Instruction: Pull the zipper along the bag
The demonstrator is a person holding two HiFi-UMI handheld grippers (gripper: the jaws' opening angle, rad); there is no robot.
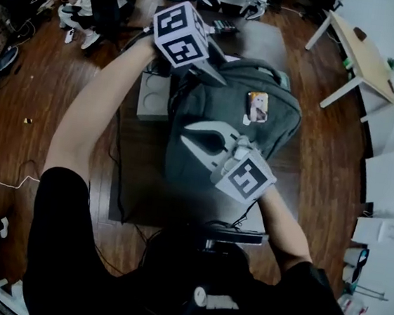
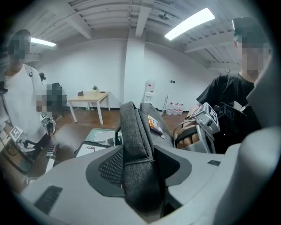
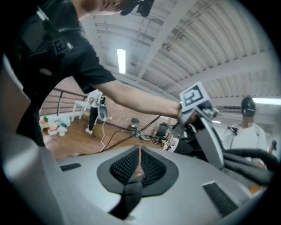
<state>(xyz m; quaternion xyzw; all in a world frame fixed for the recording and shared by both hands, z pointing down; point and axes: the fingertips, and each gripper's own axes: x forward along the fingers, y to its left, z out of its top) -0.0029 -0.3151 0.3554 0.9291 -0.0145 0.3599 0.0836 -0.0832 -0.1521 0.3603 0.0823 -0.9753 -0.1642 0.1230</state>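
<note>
Left gripper [image 1: 215, 78] sat at the far top of the grey bag [image 1: 278, 131] in the head view, and the right gripper [image 1: 185, 136] lay across its middle. The bag stood slumped and rounded on a dark table [image 1: 125, 194]. It looked soft and fairly light, so it would likely bunch and follow a pull unless held taut from one end. That view was dim and both sets of tips merged with the fabric, so the zipper track could not be traced. In the left gripper view the jaws were clamped on a padded grey strap [image 2: 135, 140] that filled the gap pad to pad, a firm, grippy anchor by my reading. In the right gripper view the jaws were pressed together on a thin dark tab [image 3: 130, 195], which I took for the zipper pull: small, flat, apt to slip, and best pinched deep. That camera faced the room, so how far the zipper had run was hidden.
</note>
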